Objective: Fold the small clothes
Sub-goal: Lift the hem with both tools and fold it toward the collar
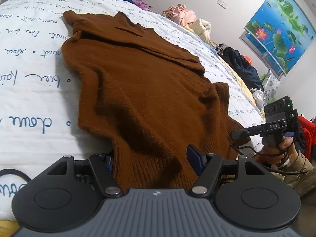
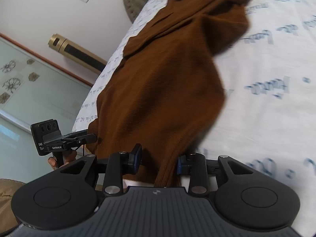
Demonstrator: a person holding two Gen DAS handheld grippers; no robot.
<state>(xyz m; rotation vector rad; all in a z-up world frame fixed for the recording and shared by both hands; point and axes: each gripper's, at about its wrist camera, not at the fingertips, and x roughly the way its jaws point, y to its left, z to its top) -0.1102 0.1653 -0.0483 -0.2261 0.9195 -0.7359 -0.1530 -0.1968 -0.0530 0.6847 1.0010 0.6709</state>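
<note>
Two grippers open | left gripper [image 1: 152, 158], right gripper [image 2: 158, 158] straddle brown sweater [image 1: 142, 90] hem, unclamped

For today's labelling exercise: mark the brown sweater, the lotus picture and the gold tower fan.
brown sweater [image 1: 150, 90], left wrist view, middle of its body.
lotus picture [image 1: 280, 29], left wrist view, its centre.
gold tower fan [image 2: 77, 52], right wrist view, mid-column.

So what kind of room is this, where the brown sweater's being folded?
Most likely a bedroom: the brown sweater lies on a bed with a script-printed white bedsheet, loose clothes are heaped along its far edge, and a lotus picture hangs on the wall.
</note>
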